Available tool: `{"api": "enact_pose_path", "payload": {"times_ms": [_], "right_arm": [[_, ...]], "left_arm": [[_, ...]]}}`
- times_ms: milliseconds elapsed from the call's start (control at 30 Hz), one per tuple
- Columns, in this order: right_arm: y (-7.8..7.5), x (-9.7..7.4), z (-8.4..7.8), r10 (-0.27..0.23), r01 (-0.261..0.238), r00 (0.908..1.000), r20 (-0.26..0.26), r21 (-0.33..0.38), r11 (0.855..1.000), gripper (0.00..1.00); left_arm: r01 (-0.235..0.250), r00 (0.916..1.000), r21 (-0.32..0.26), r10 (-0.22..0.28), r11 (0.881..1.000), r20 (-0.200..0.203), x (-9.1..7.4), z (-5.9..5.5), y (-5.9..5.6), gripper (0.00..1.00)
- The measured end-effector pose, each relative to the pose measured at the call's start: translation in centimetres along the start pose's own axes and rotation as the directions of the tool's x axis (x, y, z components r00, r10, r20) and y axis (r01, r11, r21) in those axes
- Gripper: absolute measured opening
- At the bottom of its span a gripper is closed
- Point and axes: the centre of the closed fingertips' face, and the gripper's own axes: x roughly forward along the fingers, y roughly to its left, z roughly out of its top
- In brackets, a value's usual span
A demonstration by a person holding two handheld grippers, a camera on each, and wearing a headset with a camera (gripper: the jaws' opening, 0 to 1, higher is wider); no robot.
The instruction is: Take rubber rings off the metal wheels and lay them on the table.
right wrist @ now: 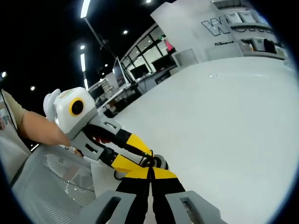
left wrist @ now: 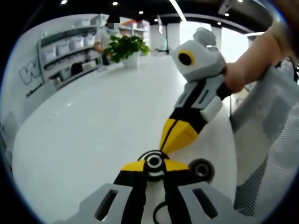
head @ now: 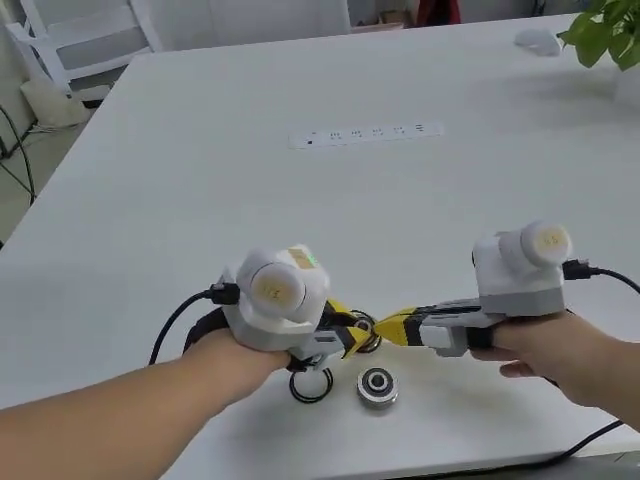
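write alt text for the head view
Two hand-held grippers meet tip to tip over a white table: the left gripper clamps a small metal wheel, the right gripper touches it. Below them lie a black rubber ring and a second wheel.

Bright, even light; fisheye-warped edges

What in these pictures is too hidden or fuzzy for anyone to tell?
- Head view: held wheel, mostly covered by yellow gripper tips; rings left on it unclear.
- Right gripper view: the right gripper has its own jaws hiding whether it pinches a ring.
- Left gripper view: black ring on the table, partly hidden by the left gripper body.
- Head view: pale object at the table's far corner, too small to name.
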Motion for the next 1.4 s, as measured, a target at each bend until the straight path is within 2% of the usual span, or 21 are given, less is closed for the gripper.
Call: {"api": "enact_pose_path", "payload": {"times_ms": [300, 700, 1067, 1400], "right_arm": [[-0.2, -0.3, 0.4, 0.001, -0.001, 0.9999, 0.012, 0.003, 1.0, 0.0], [-0.1, -0.6, 1.2, 0.012, -0.012, 0.9995, 0.029, -0.003, 1.0, 0.0], [1.1, -1.0, 2.5, 0.028, -0.028, 0.9979, 0.059, 0.0, 1.0, 0.0], [2.0, -0.8, 3.2, 0.049, -0.049, 0.9965, 0.068, -0.007, 0.999, 0.0]], "left_arm": [[0.016, 0.9998, 0.011, -0.016, 1.0, 0.008, -0.8, 0.3, -0.4, 0.18], [0.031, 0.9983, 0.015, -0.032, 0.999, 0.049, -3.4, 1.1, -0.6, 0.27], [0.032, 0.9947, -0.011, -0.031, 0.999, 0.098, -6.1, 1.9, -0.2, 0.4], [0.029, 0.9927, -0.018, -0.027, 0.999, 0.118, -8.2, 1.6, -0.2, 0.48]]}}
